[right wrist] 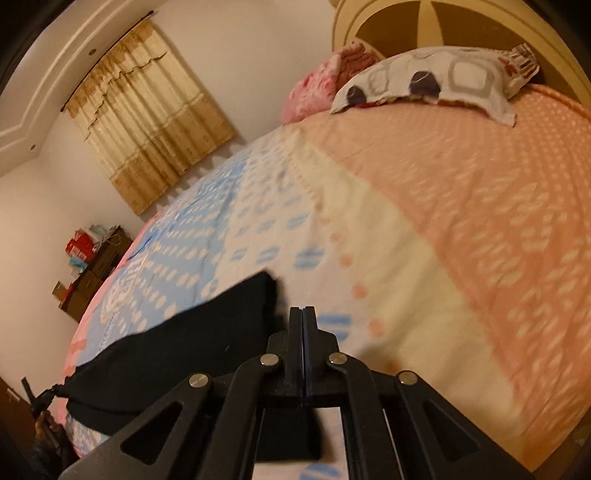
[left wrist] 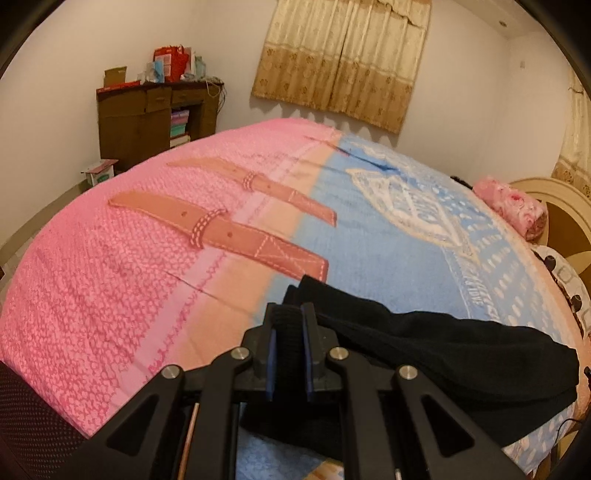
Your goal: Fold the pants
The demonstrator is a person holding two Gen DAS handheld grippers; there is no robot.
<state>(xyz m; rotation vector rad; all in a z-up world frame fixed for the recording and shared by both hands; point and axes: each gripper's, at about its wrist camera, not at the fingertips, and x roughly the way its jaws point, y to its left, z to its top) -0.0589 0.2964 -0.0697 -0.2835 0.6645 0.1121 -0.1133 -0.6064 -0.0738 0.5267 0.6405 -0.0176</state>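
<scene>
Your left tongs [left wrist: 290, 321] pinch a thick ribbed end of the black pants [left wrist: 443, 350], whose length trails rightward over the bed [left wrist: 110, 295]. Your right tongs [right wrist: 303, 317] look pressed together; black cloth sits beneath them, grip unclear.

One pair of black pants [left wrist: 424, 343], seen in both views. Two claws: left claw [left wrist: 290, 317], right claw [right wrist: 303, 321]. One bed, one patterned blanket [left wrist: 147, 277] over it. Two printed belt straps [left wrist: 221, 230] on the blanket's pink half. Two pillows at the headboard: one pink floral pillow [right wrist: 317, 86], one white pillow with grey squares [right wrist: 436, 81]. One headboard [right wrist: 443, 26]. One beige curtain [left wrist: 343, 59]. One brown cabinet [left wrist: 147, 122]; clutter on top too small to count.
</scene>
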